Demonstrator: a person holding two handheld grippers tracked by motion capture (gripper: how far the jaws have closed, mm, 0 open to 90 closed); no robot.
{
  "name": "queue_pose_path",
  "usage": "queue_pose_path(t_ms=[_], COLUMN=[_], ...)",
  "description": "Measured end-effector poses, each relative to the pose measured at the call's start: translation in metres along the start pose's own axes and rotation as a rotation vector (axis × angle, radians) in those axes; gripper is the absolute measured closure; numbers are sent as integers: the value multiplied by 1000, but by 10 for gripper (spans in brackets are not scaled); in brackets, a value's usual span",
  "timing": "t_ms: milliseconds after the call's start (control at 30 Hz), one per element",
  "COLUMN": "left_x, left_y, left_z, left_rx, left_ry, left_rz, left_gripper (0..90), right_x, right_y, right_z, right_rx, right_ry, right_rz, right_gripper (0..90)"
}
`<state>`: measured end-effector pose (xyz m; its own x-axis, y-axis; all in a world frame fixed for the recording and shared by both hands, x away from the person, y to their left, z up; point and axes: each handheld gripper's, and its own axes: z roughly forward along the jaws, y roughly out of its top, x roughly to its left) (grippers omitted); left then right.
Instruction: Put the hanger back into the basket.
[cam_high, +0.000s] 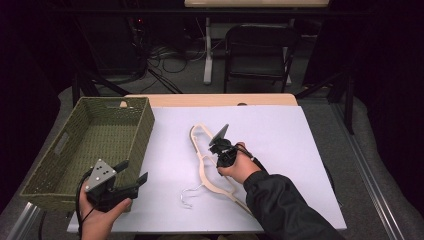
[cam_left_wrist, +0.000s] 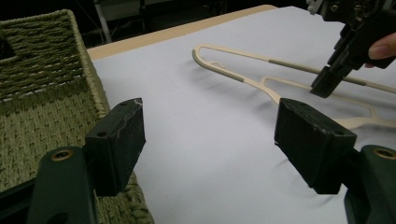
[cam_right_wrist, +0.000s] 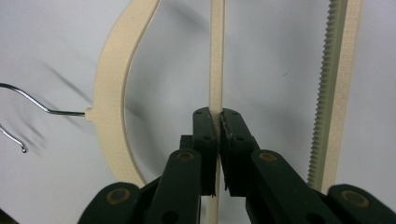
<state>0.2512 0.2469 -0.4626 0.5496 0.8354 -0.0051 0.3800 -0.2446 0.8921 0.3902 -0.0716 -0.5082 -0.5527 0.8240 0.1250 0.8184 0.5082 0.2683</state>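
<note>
High view: white-covered bench; green woven basket on its left edge; cream hanger flat at centre, metal hook toward the near edge. Right claw down on the hanger's middle, held by a hand in a dark sleeve. Left claw beside the basket's near corner, jaws spread.

Left gripper view: left claw wide apart, holding nothing, over the bare white sheet; basket wall just left; hanger beyond, with right claw on it.

Right gripper view: right claw pinched on the hanger's thin inner bar; ribbed bar at right, hook at left.
</note>
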Motion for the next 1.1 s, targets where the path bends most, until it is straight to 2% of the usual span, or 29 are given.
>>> queue_pose_path(t_ms=[33,100,267,300,333,367,400,467,500,567,633,867,967,1000,1033,1067,1100], left_x=[-1,-3,-8,-9,-10,-12,-13,-16,-17,-20,-21,-26,-27,-28,-29,-29,-30], left_y=[0,1,3,4,4,4,5,5,6,6,6,3,1,0,0,-1,-2], left_z=[1,3,8,10,11,13,15,17,19,21,22,27,30,31,32,33,34], left_rx=[0,1,5,7,5,6,7,10,11,11,9,17,24,24,30,30,32], left_ry=[-2,-11,-25,-31,-36,-39,-44,-59,-65,-78,-94,-117,-134,-135,-139,-141,-143], left_rz=[0,6,13,12,16,20,22,27,28,24,14,17,14,14,15,19,19], left_gripper=[251,256,275,278,283,284,285,285,284,284,284,282,282,283,282,283,283], right_x=[-2,-4,-11,-12,-12,-12,-15,-15,-18,-19,-21,-27,-27,-27,-28,-29,-30], right_y=[2,6,11,11,8,8,10,12,13,11,14,17,17,17,17,18,18], right_z=[0,-5,-7,-8,0,-1,-4,-9,-10,-5,-12,-17,-18,-15,-17,-19,-19], right_rx=[1,69,66,62,-60,-67,-26,24,21,-84,-8,-70,-87,-144,-138,-102,-108], right_ry=[0,-7,15,26,62,75,76,86,91,138,143,208,236,258,262,266,273], right_rz=[-6,-6,22,32,63,84,68,87,69,104,118,144,175,195,193,197,199], right_gripper=[857,857,857,857,857,857,857,857,857,857,857,857,857,857,857,857,857])
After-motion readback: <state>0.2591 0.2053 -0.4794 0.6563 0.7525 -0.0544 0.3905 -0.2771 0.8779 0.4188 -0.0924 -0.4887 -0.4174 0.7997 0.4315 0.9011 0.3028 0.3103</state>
